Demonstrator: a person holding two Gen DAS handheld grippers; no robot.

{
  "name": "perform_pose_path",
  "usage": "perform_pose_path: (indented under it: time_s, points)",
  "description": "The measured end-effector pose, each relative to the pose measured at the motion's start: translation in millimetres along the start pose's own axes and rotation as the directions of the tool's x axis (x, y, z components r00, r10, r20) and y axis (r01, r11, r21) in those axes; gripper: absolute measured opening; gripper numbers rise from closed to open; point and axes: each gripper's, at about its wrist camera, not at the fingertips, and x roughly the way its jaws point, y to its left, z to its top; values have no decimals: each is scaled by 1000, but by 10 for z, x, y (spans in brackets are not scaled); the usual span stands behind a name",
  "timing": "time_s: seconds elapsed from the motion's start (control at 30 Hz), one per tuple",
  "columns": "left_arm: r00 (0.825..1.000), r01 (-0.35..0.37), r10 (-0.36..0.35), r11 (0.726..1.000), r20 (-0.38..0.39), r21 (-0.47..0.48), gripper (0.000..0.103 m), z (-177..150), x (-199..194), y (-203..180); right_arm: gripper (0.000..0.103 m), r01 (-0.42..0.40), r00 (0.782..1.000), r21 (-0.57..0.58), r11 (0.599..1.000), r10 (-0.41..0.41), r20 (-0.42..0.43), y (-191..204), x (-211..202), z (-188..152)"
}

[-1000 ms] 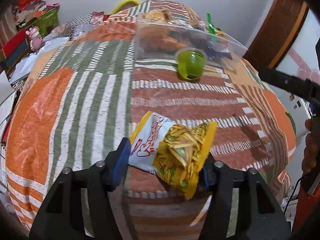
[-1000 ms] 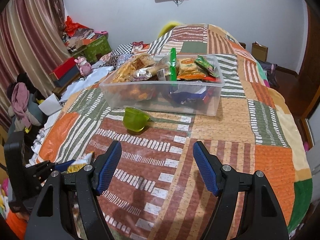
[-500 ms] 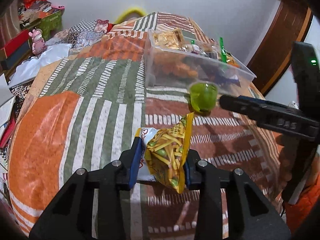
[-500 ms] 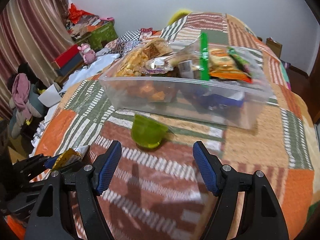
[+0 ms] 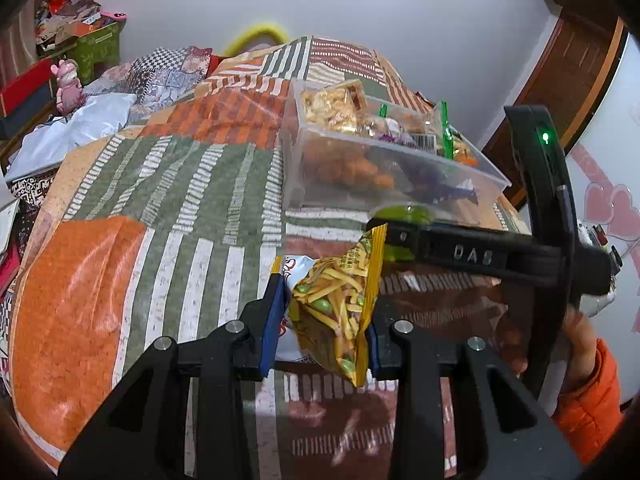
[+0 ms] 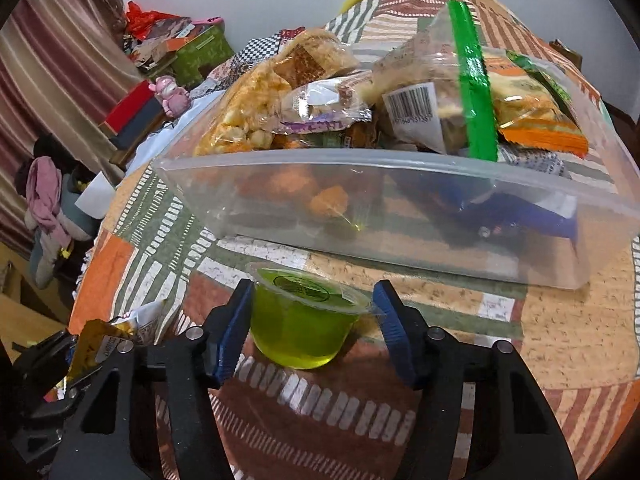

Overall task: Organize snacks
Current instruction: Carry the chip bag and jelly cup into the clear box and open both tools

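At the near left, the left gripper (image 5: 324, 330) is clamped on a yellow snack packet (image 5: 340, 300), its blue pads pressing both crumpled faces; the glossy foil packet, printed with fried sticks and green peas, stands upright between the black fingers, clear of the quilted bedspread (image 5: 168, 208). A second packet, white with red print (image 5: 294, 272), sits just behind it against the left pad; whether it is gripped too cannot be told. To the right, the right gripper (image 6: 316, 328) straddles a green jelly cup (image 6: 304, 320): a small translucent plastic cup with a sealed film lid, standing upright on the bedspread. The jaws are closing, with the cup between the ribbed blue pads; the left pad is at the cup's rim, while the right pad shows a narrow gap. Just beyond the cup lies a clear rectangular plastic bin (image 6: 400, 200), heaped with bagged snacks, including a green-sealed zip bag (image 6: 448, 92). The bedspread is a patchwork of orange, green and brown striped blocks.
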Motion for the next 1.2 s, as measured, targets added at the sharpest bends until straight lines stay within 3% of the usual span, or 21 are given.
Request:
perform_pose_path:
  time_s: [0.4,0.77,0.97,1.2]
  points:
    - [997,0,-1,1000,78,19,34,337,-115,-156,54,27,995,-50,998,-23,95,9,-392,-9]
    - [988,19,-28,998,154,60,34,853,-111,-424,54,82,961,3,997,-80,265,-309,-975,231]
    - [983,22,-38,996,181,87,34,1127,6,-545,54,127,945,33,991,-131,298,-511,-1022,375]
    - [984,-5,-15,994,176,110,34,1378,347,-653,54,146,943,52,988,-155,293,-712,-874,521]
